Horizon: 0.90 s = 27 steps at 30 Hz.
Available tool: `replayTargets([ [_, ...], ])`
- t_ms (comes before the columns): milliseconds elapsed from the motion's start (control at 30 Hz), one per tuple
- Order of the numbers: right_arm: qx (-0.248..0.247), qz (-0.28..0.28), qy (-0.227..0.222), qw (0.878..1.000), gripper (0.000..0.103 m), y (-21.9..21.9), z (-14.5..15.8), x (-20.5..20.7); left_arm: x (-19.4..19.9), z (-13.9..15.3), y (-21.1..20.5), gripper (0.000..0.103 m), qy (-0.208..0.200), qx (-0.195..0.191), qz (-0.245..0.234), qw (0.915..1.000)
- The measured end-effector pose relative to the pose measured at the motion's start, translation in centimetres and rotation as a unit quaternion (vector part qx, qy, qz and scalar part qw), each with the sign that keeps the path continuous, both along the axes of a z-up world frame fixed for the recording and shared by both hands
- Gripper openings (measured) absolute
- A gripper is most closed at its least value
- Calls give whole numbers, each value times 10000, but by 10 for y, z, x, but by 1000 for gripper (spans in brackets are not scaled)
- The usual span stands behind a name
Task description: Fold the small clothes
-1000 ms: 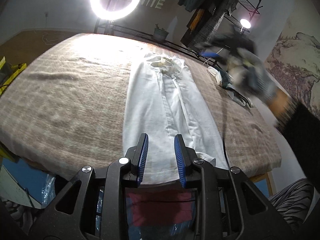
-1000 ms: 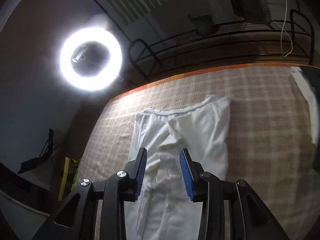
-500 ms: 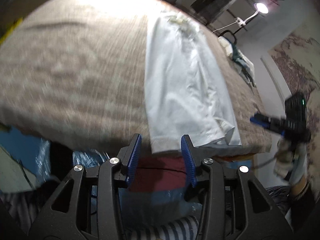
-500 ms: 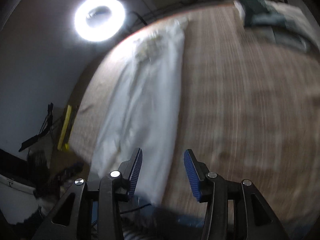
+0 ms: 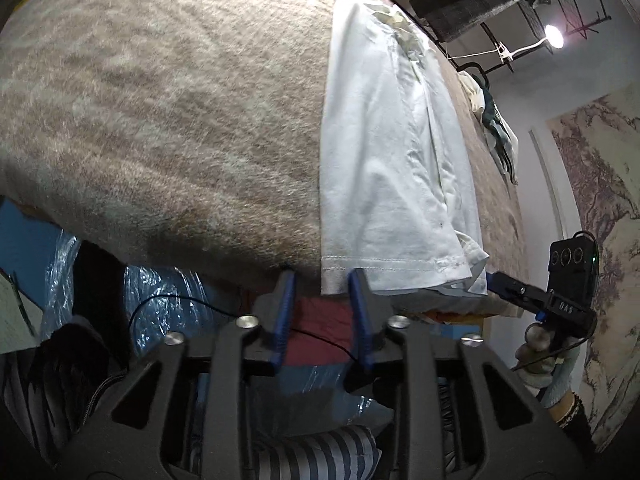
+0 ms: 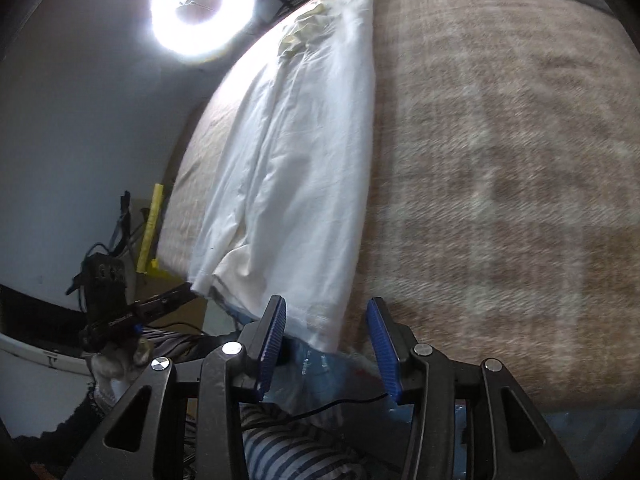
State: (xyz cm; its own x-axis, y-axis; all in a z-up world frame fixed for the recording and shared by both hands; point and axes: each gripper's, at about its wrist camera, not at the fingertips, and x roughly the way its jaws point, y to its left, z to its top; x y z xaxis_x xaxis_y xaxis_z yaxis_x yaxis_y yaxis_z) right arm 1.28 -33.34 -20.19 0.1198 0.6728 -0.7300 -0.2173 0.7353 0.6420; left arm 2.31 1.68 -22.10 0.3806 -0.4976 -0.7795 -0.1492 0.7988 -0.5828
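Nearby: ring light (image 6: 202, 14), spare clothes (image 5: 496, 128). White garment (image 5: 384, 152) flat on blanket (image 5: 160, 120). Left gripper (image 5: 320, 280) and right gripper (image 6: 326, 320) both parted, empty, at the hem.

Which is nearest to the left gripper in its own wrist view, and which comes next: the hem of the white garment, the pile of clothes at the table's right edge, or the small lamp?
From the left gripper, nearest first:
1. Hem of the white garment, just ahead of the open jaws at the near table edge.
2. Pile of clothes, far right edge of the table.
3. Small lamp, upper right, beyond the table.
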Motion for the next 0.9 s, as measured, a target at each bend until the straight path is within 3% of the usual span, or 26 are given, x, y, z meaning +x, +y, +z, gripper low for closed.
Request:
replayTargets([
  [100, 1, 175, -28, 9998, 35, 10, -2, -2, 0, -1, 2, 11, 21, -65, 28, 10000],
  [233, 72, 273, 103, 9995, 5, 17, -6, -6, -2, 4, 0, 2, -84, 1, -6, 10000],
  [333, 132, 243, 57, 9996, 3, 16, -1, -6, -5, 17, 2, 1, -266, -17, 67, 9996],
  [533, 797, -32, -225, 9966, 2, -4, 32, -10, -9, 42, 0, 1, -637, -1, 49, 9980],
  [600, 676, -21, -187, 9975, 2, -3, 27, -8, -6, 32, -6, 1, -503, 162, -80, 9986],
  [700, 319, 35, 142, 9994, 2, 4, 3, -5, -6, 18, -6, 1, -282, 48, -52, 9996],
  [900, 478, -77, 141, 9987, 2, -4, 9, 1, -4, 36, -6, 1, -526, 107, -58, 9985],
])
